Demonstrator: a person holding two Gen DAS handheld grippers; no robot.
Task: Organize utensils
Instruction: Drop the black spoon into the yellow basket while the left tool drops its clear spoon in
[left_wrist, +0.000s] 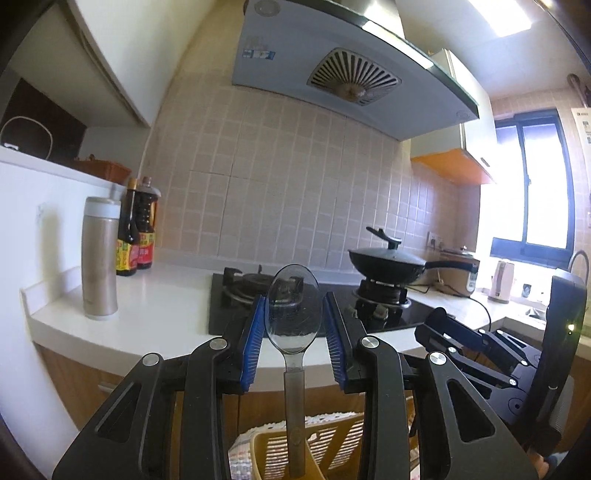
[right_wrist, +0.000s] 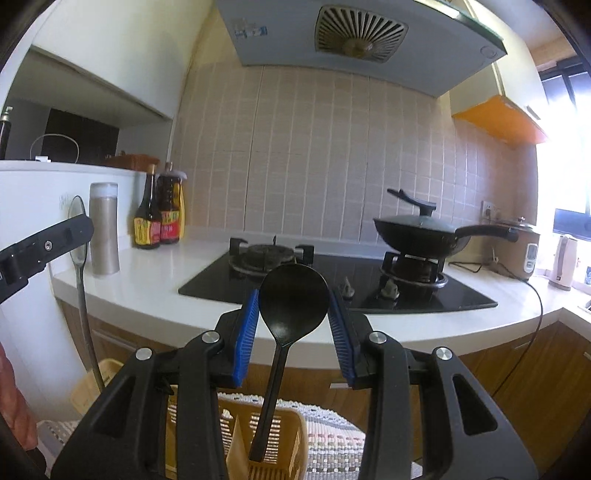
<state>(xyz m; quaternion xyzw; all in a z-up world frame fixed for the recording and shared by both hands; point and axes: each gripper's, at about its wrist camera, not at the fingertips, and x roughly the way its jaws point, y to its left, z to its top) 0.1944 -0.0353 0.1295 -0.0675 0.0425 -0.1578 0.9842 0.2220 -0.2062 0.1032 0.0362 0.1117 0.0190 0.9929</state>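
In the left wrist view, the left tool (left_wrist: 293, 314) was clamped on a clear spoon (left_wrist: 293, 317), bowl up, above a yellow basket (left_wrist: 273, 454). In the right wrist view, the right tool (right_wrist: 293, 325) was clamped on a black spoon (right_wrist: 291, 299) whose handle reached down into the basket.

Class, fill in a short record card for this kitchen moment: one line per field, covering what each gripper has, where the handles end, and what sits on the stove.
left gripper: shut on clear spoon, bowl up
right gripper: shut on black spoon, bowl up
spoon handles: both hang down into the yellow basket
basket rests on: a woven mat
stove: lidded black wok on one burner, the other bare
counter left of stove: a steel flask and two sauce bottles
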